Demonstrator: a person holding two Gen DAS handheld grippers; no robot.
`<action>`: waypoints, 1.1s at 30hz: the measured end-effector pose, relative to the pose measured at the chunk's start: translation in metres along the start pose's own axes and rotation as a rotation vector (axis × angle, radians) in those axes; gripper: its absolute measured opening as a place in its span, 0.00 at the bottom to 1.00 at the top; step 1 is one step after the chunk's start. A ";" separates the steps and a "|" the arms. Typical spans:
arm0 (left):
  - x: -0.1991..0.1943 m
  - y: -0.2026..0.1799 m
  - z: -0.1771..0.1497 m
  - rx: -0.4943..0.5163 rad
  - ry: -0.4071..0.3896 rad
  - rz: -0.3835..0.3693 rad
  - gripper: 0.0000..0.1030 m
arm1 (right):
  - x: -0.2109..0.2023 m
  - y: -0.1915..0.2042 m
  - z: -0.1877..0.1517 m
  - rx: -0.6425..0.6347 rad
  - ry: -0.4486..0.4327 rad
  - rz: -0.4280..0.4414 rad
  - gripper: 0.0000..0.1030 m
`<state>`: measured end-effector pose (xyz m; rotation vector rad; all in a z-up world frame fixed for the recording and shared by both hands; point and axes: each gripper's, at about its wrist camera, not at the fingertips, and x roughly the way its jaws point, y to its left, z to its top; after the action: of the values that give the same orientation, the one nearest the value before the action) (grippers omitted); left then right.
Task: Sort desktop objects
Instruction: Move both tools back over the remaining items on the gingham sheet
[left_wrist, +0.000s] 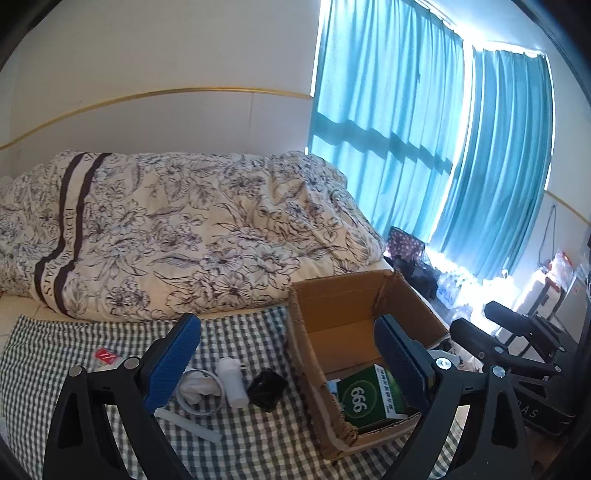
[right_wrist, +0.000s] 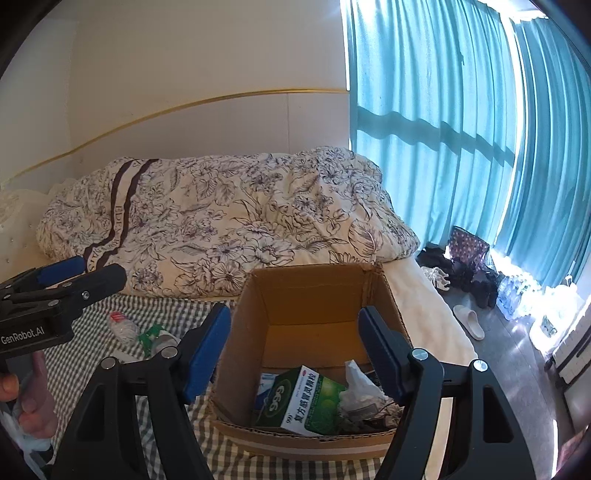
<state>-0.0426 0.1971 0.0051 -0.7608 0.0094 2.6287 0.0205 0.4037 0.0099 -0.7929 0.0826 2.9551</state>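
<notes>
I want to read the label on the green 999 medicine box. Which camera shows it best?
The right wrist view: the green box lies face up in the cardboard box. In the left wrist view a finger partly covers it.

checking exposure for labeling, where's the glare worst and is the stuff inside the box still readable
Left wrist view: floor clutter below the curtains is blown out white. Right wrist view: same glare at the right edge; the green medicine box in the cardboard box reads sharply. Both views bend straight lines.
</notes>
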 end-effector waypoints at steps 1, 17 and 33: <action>-0.003 0.004 0.000 -0.004 -0.007 0.009 0.94 | -0.001 0.003 0.001 0.000 -0.001 0.002 0.69; -0.068 0.094 0.004 -0.061 -0.082 0.174 0.94 | -0.019 0.069 0.021 -0.054 -0.052 0.056 0.75; -0.108 0.190 -0.015 -0.167 -0.097 0.295 0.95 | -0.012 0.149 0.011 -0.117 -0.042 0.138 0.76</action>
<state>-0.0238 -0.0200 0.0287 -0.7328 -0.1372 2.9749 0.0120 0.2554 0.0300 -0.7678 -0.0400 3.1302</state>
